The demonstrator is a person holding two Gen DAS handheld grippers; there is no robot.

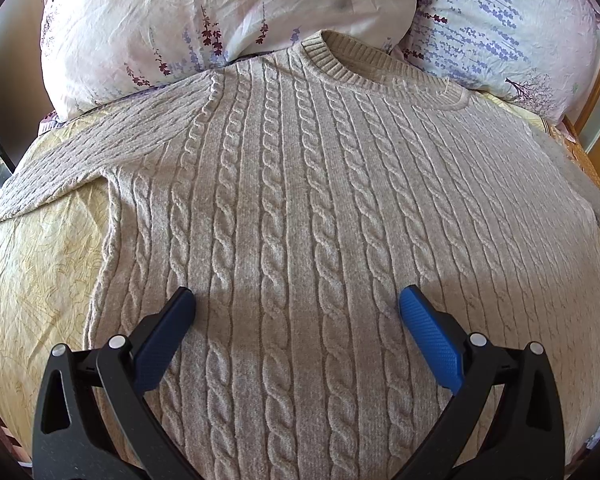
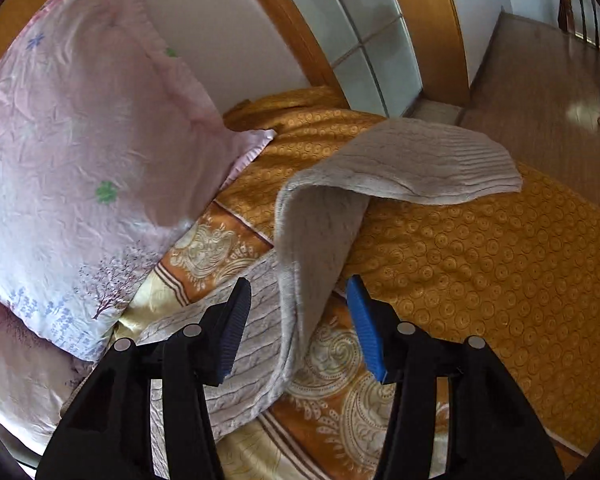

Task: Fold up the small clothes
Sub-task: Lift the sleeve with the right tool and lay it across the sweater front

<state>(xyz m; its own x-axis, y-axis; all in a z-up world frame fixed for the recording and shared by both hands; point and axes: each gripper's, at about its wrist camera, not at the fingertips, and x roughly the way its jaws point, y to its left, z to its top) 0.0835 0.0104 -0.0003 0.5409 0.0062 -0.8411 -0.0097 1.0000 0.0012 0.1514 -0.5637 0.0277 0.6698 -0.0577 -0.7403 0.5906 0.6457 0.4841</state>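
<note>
A beige cable-knit sweater (image 1: 300,200) lies flat on the bed, collar (image 1: 340,60) toward the pillows, one sleeve (image 1: 60,164) stretched to the left. My left gripper (image 1: 296,300) is open, hovering over the sweater's chest. In the right wrist view the other sleeve (image 2: 400,160) is raised and bent over, its cuff (image 2: 480,168) hanging over the orange blanket. My right gripper (image 2: 298,288) is open, its blue pads (image 2: 364,324) on either side of the sleeve's fold, apart from the cloth.
Two floral pillows (image 1: 180,20) (image 1: 500,28) lie at the head of the bed. The yellow patterned sheet (image 1: 32,272) shows left of the sweater. An orange blanket (image 2: 500,280) covers the bed's right side. A wooden door frame (image 2: 300,32) and wooden floor (image 2: 540,80) lie beyond.
</note>
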